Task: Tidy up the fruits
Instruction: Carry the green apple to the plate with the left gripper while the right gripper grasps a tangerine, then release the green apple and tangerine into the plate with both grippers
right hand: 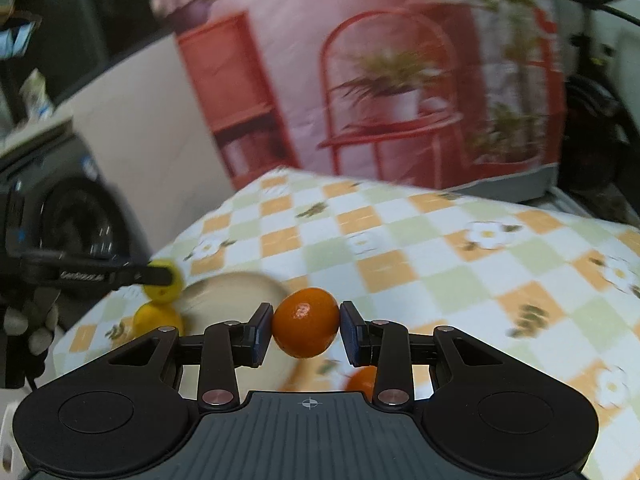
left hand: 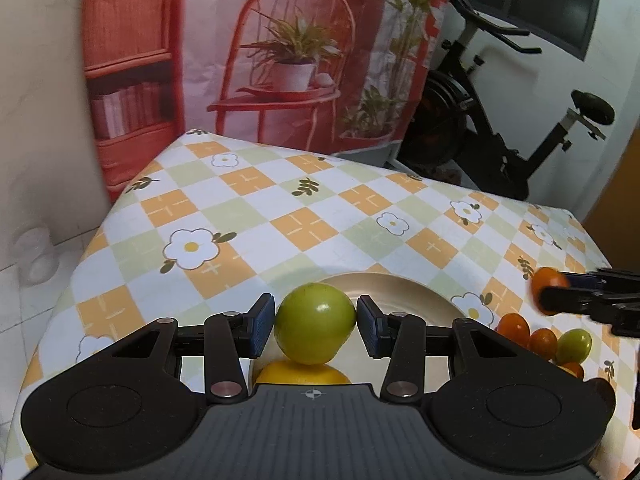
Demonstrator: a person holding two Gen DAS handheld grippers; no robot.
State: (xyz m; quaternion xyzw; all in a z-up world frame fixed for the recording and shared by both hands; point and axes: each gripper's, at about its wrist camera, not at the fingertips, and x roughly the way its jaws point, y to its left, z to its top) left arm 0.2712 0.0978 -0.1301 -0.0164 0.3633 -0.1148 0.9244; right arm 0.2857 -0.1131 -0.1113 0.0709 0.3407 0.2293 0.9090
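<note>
My left gripper (left hand: 316, 325) is shut on a green round fruit (left hand: 315, 322), held above the near rim of a cream plate (left hand: 404, 294). A yellow fruit (left hand: 302, 375) lies just below it. My right gripper (right hand: 306, 327) is shut on a small orange fruit (right hand: 306, 322), lifted over the checked tablecloth (right hand: 400, 240). In the left wrist view the right gripper (left hand: 550, 292) comes in from the right edge with the orange fruit (left hand: 547, 278). In the right wrist view the left gripper (right hand: 162, 276) shows at the left with the green fruit (right hand: 162, 292), beside the plate (right hand: 240, 286).
A cluster of small orange fruits (left hand: 528, 334) and a green one (left hand: 575, 345) lies right of the plate. Another orange fruit (right hand: 362, 380) sits under my right gripper. An exercise bike (left hand: 500, 120) stands behind the table, with a printed backdrop (left hand: 280, 48) beyond. A gloved hand (right hand: 28, 320) shows at left.
</note>
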